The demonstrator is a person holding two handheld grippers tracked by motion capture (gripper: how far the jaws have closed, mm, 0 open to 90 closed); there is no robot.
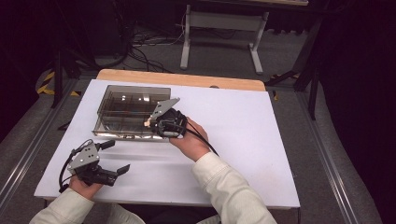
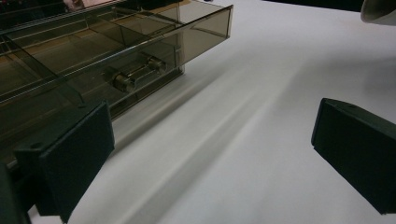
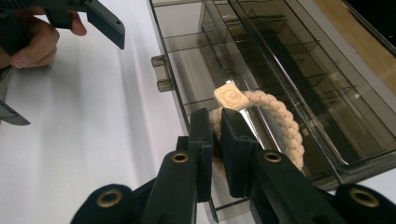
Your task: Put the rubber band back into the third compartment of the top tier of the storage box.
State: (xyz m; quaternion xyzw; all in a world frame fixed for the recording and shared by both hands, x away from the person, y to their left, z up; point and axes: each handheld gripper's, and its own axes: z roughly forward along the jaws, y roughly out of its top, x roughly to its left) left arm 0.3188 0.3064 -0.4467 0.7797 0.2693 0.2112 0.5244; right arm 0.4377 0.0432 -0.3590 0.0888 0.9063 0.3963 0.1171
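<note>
While your right gripper [image 3: 215, 135] is clamped down on a cream braided rope bracelet [image 3: 280, 123], your left gripper [image 1: 113, 157] is just sitting wide open with nothing in it. So here's how it looks from the high view: you've got a white table [image 1: 243, 140] with a smoky transparent organizer box [image 1: 126, 109] sitting on its far left part, and your right hand [image 1: 189, 137] has that gripper poked over the near right edge of the box. In the right gripper view the jaws are pinched nearly together on the near part of the bracelet loop, and the rest of the loop arcs up and over the box's divided compartments. You can see a little square tag [image 3: 229, 98] with a round mark on it at the top of the loop. Can't tell whether the bracelet touches the box bottom or hangs above it.

Your left hand [image 1: 84, 184] is down at the near left corner of the table, well apart from the box. In the left gripper view both black pads [image 2: 77, 156] are spread far apart over bare white tabletop, with the box's front wall and its small latch [image 2: 135, 74] off to the far left.
</note>
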